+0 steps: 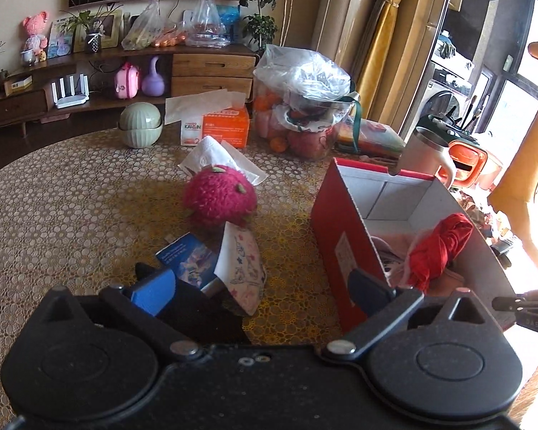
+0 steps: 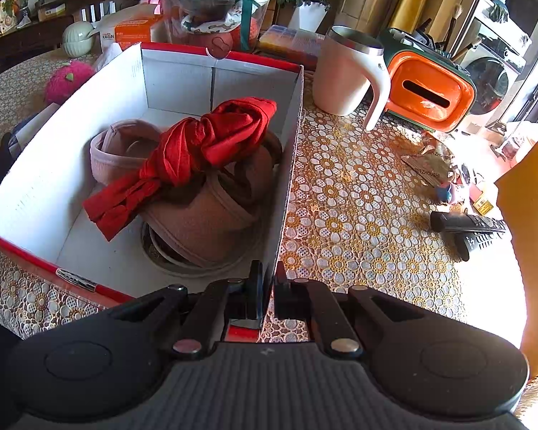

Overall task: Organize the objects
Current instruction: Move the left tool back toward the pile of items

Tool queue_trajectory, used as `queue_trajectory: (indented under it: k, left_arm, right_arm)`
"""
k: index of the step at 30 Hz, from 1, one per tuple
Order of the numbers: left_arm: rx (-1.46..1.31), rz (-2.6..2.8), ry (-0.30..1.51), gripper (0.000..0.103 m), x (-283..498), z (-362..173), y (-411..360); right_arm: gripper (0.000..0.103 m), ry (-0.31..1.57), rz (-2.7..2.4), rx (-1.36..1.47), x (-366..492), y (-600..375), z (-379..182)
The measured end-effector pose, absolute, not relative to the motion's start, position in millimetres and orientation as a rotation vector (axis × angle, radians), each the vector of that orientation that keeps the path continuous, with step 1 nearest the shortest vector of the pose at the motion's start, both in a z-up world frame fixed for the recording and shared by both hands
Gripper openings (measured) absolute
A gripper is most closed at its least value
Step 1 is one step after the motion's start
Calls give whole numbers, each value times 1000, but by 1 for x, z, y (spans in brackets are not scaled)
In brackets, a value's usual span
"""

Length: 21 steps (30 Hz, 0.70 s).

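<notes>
Living-room table, midday: my right gripper (image 2: 267, 286) is pinched tight on the near-right wall of the red-and-white box (image 2: 290, 165), one finger inside, one outside, right at the near corner. My left gripper (image 1: 260, 290) has its fingers spread as wide as they go, nothing between them, over the lace tablecloth (image 1: 53, 215) just left of the box's red side.

Inside the box: a knotted red cloth (image 2: 211, 143) lying on pink slippers (image 2: 204, 211); far end of the box floor is bare.

Still loose on the table, near my left fingers: a patterned face mask (image 1: 242, 268) overlapping a blue packet (image 1: 192, 261); a pink plush fruit (image 1: 220, 197) just beyond. Wide clear cloth to the left. Right of the box: mug (image 2: 340, 75), orange tissue holder (image 2: 430, 93), remotes (image 2: 470, 229) near the edge.
</notes>
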<state>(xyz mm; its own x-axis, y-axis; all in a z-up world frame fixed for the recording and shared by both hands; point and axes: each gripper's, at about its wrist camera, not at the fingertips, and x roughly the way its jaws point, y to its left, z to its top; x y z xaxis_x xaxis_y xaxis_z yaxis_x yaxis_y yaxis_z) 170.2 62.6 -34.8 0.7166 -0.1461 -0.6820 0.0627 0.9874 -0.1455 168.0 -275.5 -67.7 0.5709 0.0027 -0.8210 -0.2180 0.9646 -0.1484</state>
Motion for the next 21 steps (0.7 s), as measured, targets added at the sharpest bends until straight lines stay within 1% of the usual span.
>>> queue_trajectory:
  k: [10, 15, 21]
  left_arm:
    - [-136, -58, 759, 102, 173, -78, 84]
    - [-122, -63, 820, 102, 180, -98, 84]
    - [-49, -51, 828, 102, 186, -115, 75]
  right_arm:
    - [6, 958, 129, -249, 168, -275, -68]
    - [6, 959, 129, -250, 168, -275, -68]
    - [6, 960, 129, -253, 168, -275, -68]
